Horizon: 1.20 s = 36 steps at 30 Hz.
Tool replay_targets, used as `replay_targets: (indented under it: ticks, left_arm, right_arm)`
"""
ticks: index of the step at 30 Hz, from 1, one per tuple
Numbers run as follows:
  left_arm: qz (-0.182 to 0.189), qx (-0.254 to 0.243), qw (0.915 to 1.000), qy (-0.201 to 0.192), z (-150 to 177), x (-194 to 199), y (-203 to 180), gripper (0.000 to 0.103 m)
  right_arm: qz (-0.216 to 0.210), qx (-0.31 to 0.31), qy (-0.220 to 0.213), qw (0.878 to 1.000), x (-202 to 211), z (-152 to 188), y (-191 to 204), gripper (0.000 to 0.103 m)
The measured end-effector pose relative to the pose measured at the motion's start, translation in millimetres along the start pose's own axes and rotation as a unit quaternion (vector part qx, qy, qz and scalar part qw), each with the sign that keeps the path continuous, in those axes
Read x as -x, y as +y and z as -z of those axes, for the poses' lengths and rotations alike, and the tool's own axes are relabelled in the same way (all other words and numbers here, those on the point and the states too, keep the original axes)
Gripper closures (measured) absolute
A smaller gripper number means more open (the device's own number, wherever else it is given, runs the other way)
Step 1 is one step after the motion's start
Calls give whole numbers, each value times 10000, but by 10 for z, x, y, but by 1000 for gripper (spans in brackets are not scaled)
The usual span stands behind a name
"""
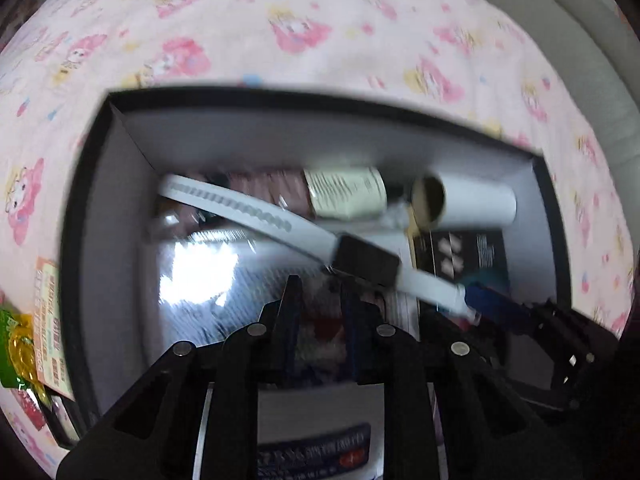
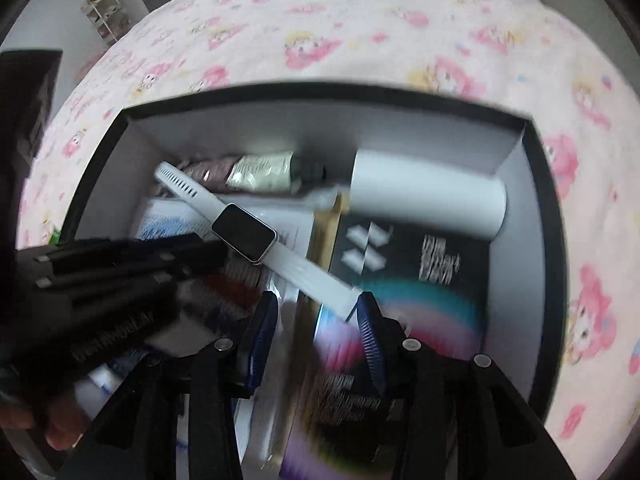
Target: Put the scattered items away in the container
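Note:
A black box [image 2: 550,240] with grey inner walls lies open on the pink bedsheet. A white smartwatch [image 2: 245,232] rests slantwise on the things inside it, its dark face up. My right gripper [image 2: 316,316] hangs open over the box, and the strap's near end lies beside its right blue finger [image 2: 370,328], between the jaws and unpressed. The left gripper [image 1: 320,300] points down into the box with its jaws narrowly apart and nothing visible between them. In the right wrist view the left gripper [image 2: 218,252] reaches in from the left, tips close to the watch face.
Inside the box lie a white cylinder [image 2: 428,192], a crumpled tube [image 2: 260,176], a black booklet [image 2: 420,264] and plastic-wrapped packets [image 1: 200,276]. Outside its left wall sit a leaflet [image 1: 50,320] and a green snack packet [image 1: 14,344]. A shelf rack [image 2: 105,16] stands beyond the bed.

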<state>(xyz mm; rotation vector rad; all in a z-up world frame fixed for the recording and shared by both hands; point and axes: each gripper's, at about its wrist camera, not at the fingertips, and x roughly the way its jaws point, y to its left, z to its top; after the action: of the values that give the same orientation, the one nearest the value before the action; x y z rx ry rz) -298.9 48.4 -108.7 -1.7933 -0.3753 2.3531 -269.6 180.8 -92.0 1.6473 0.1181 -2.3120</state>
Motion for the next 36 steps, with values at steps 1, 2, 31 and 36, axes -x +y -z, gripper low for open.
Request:
replay_targets:
  ticks: [1, 2, 31, 36]
  left_arm:
    - [137, 68, 9999, -24, -7, 38, 41, 84]
    - [274, 108, 9996, -44, -4, 77, 72, 83]
    - [-69, -679, 9663, -2481, 1167, 1923, -147, 10]
    - [18, -623, 9620, -2659, 1430, 2216, -133, 8]
  right_arm:
    - [39, 1, -50, 10000, 20, -9, -1, 66]
    - [-8, -56, -80, 10000, 49, 4, -10, 66]
    - [940, -293, -2003, 9748, 1604, 665, 442, 42]
    - [970, -378, -2275, 9682, 1935, 887, 570, 39]
